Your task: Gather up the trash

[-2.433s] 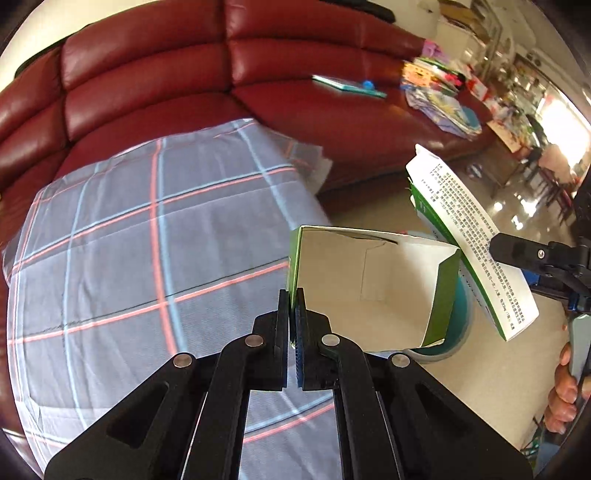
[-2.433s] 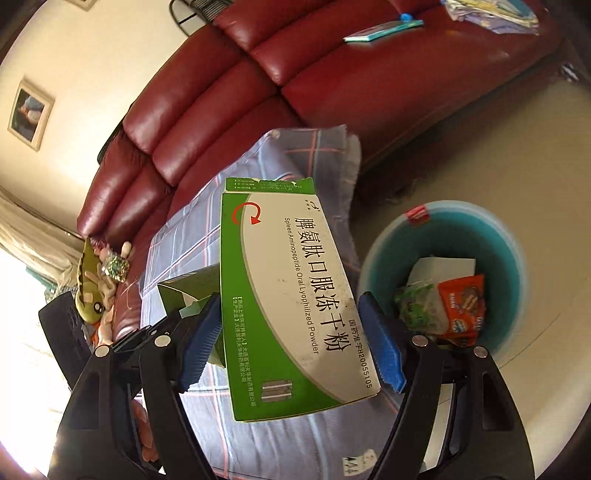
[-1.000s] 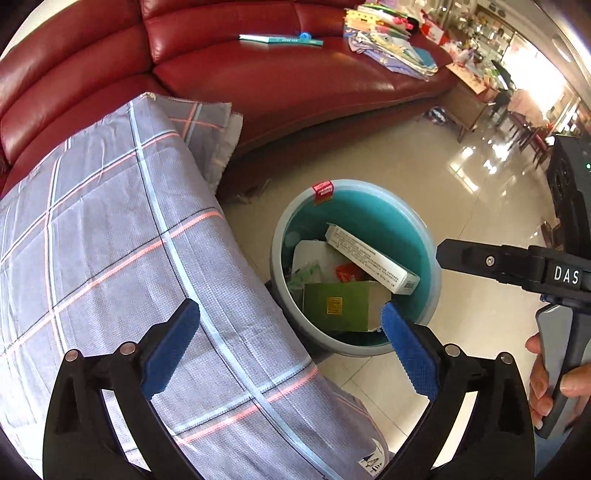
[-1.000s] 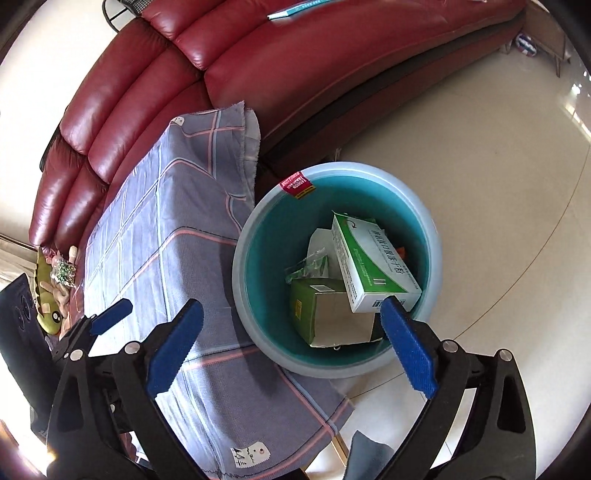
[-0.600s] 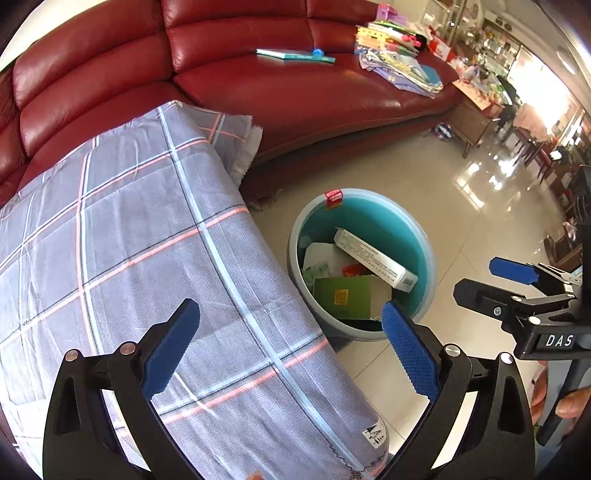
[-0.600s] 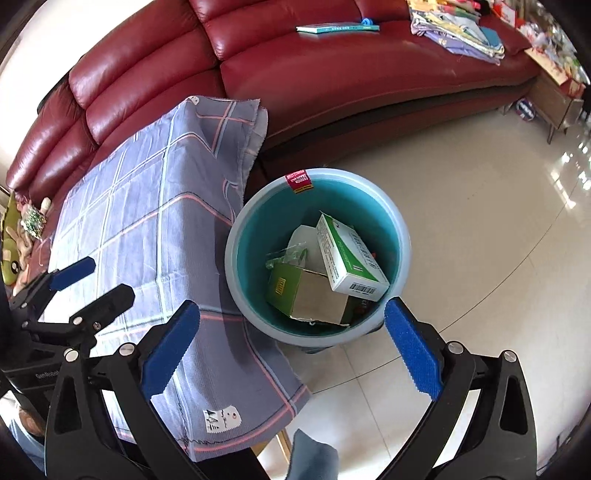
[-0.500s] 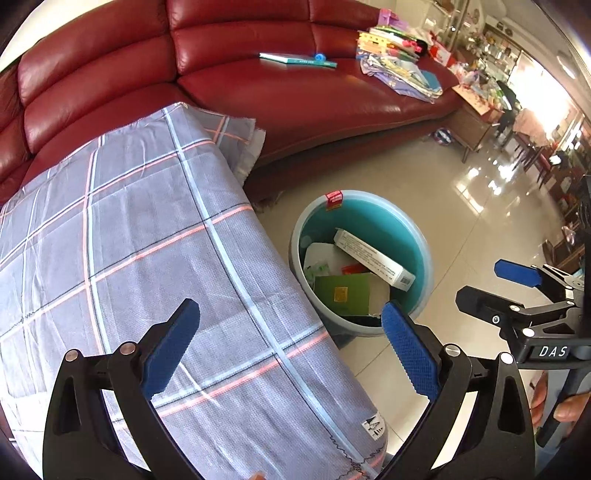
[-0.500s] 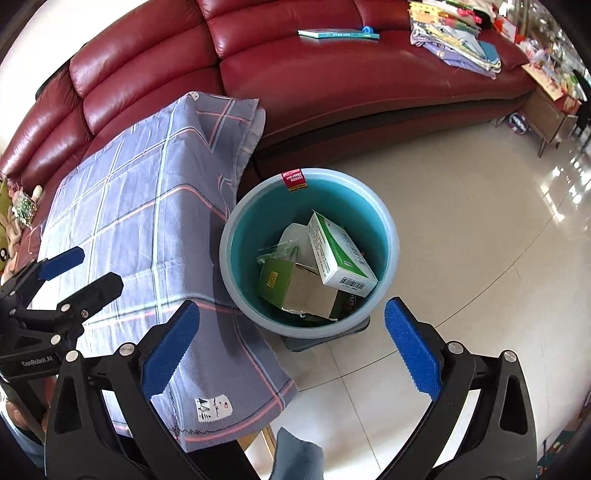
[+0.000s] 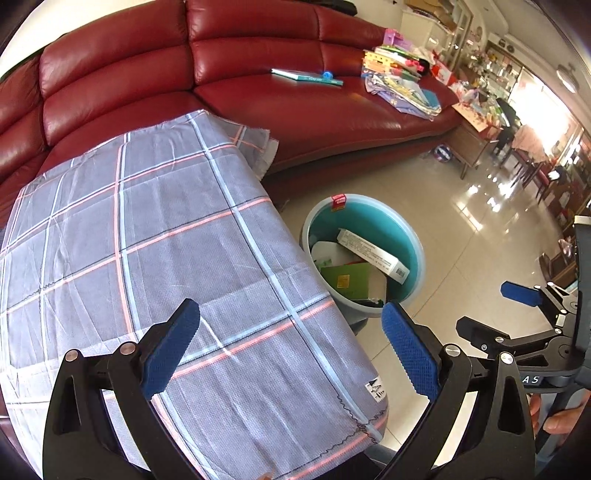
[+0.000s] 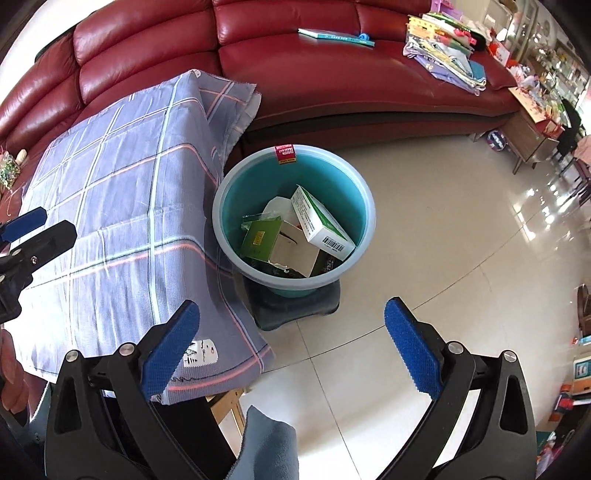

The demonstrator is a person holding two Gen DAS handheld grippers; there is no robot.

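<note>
Both of my grippers hang released and hold nothing above a living-room floor. My left gripper (image 9: 290, 347) has its blue-padded fingers (image 9: 170, 345) spread wide over the plaid cloth (image 9: 155, 236) that covers a table; my right gripper (image 10: 291, 345) is just as wide apart over the pale tiled floor (image 10: 461, 236).

The trash sits in the teal bin (image 10: 364, 206), which stands on a dark base (image 10: 295, 308) on the tiles, just beside the hanging edge of the cloth. Inside it, a white-and-green carton (image 10: 321, 221) leans tilted against the far-right wall with its barcode end toward me. Beside it lies an opened green box (image 10: 284, 245), its brown cardboard inside facing up. A white scrap (image 10: 279, 205) and some crumpled wrappers show behind and under them. A small red label (image 10: 284, 153) is stuck on the far rim of the bin.

From the left wrist view, the same bin (image 9: 413, 240) appears past the corner of the cloth, with the long carton (image 9: 371, 253) lying across the green box (image 9: 345, 278). My right gripper (image 9: 517, 306) shows at the frame's right edge, fingers parted, with my right hand (image 9: 557, 419) partly visible on its handle.

Behind everything runs a dark red leather sofa (image 10: 332, 66). A thin book (image 10: 334, 36) and a heap of colourful papers (image 10: 447, 53) rest on its seat, well apart from the bin.
</note>
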